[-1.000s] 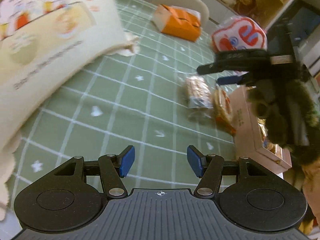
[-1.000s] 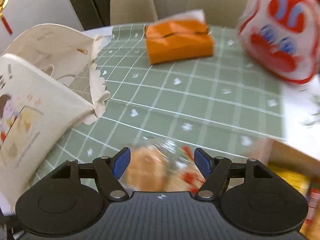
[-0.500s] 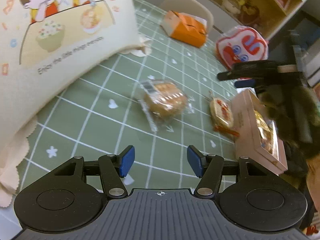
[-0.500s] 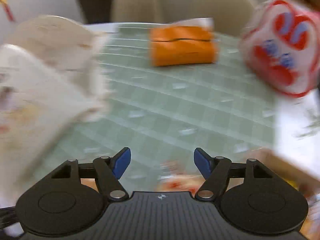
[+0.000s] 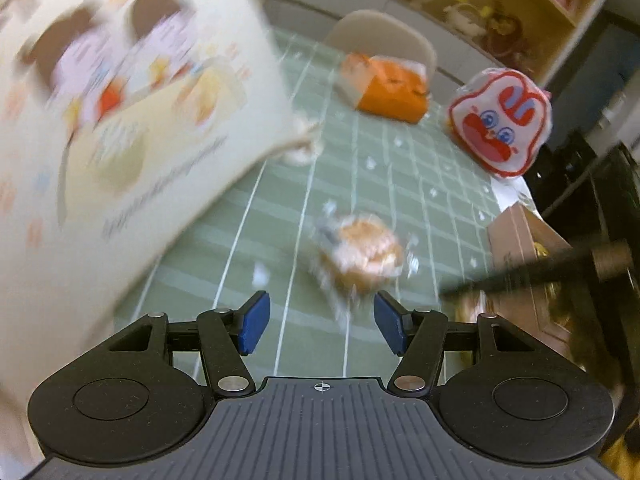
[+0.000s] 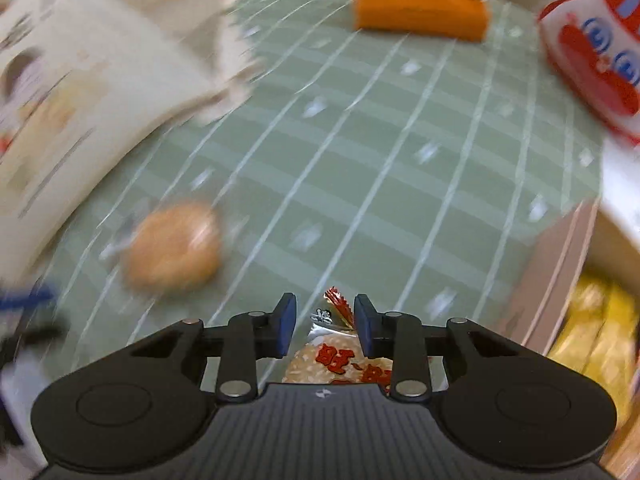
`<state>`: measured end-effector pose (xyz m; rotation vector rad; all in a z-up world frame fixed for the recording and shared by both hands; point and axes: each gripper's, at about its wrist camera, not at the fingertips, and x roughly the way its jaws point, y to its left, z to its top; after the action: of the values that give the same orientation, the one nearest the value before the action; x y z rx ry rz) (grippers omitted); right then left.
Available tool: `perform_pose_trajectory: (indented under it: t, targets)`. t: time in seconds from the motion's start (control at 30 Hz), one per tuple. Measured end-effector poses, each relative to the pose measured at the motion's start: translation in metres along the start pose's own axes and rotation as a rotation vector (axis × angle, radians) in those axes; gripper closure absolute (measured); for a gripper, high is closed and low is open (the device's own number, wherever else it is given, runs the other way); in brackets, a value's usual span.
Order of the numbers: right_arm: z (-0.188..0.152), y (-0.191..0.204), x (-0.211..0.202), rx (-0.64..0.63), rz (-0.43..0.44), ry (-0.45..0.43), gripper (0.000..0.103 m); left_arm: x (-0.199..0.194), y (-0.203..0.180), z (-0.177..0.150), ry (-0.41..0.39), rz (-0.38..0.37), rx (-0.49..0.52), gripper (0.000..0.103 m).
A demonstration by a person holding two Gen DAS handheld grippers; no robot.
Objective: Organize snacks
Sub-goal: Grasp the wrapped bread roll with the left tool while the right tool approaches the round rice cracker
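My right gripper points steeply down over the green checked tablecloth. Its jaws are closing on a red-printed rice cracker packet, whose crimped end sticks up between the blue pads. A clear-wrapped round bun lies to the left of it, blurred. In the left wrist view the same bun sits just beyond my left gripper, slightly right of the gap. That gripper is open and holds nothing.
A tall cream cartoon-printed bag fills the left side. An orange pack and a red-and-white cartoon-face bag lie at the far side. An open cardboard box with yellow packets stands at the right. Chairs and shelves stand behind the table.
The right gripper has tipped further down and its jaws have narrowed from wide apart to close around the cracker packet. The left view has shifted, and the bun now lies nearer the left fingertips.
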<state>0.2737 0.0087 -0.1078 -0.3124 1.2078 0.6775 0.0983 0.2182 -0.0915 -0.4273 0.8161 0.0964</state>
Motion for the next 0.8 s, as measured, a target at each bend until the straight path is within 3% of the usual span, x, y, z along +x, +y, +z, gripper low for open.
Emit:
perform_pose_trajectory:
  t: [0.1, 0.23, 0.33, 0.43, 0.57, 0.67, 0.73, 0.8]
  targets:
    - [-0.036, 0.017, -0.007, -0.003, 0.075, 0.020, 0.071, 0.017, -0.016, 0.025, -0.032, 0.003, 0.100, 0.040]
    - [-0.088, 0.035, -0.021, -0.049, 0.049, -0.037, 0.071, 0.050, -0.034, 0.046, -0.031, -0.005, 0.174, 0.040]
    - [-0.119, 0.033, -0.035, -0.043, 0.004, -0.082, 0.062, 0.073, -0.043, 0.047, 0.010, 0.001, 0.236, 0.041]
    - [-0.140, 0.026, -0.049, -0.013, -0.032, -0.128, 0.051, 0.081, -0.050, 0.036, 0.065, -0.004, 0.287, 0.046]
    - [-0.160, 0.014, -0.070, 0.043, -0.061, -0.192, 0.040, 0.064, -0.065, 0.010, 0.096, -0.020, 0.377, 0.046]
    - [-0.172, 0.009, -0.076, 0.061, -0.075, -0.214, 0.037, 0.050, -0.076, -0.014, 0.134, -0.032, 0.424, 0.045]
    - [-0.181, 0.004, -0.079, 0.075, -0.077, -0.215, 0.037, 0.045, -0.085, -0.029, 0.152, 0.006, 0.472, 0.045]
    - [-0.189, -0.001, -0.079, 0.098, -0.075, -0.212, 0.037, 0.040, -0.087, -0.037, 0.166, 0.026, 0.442, 0.045]
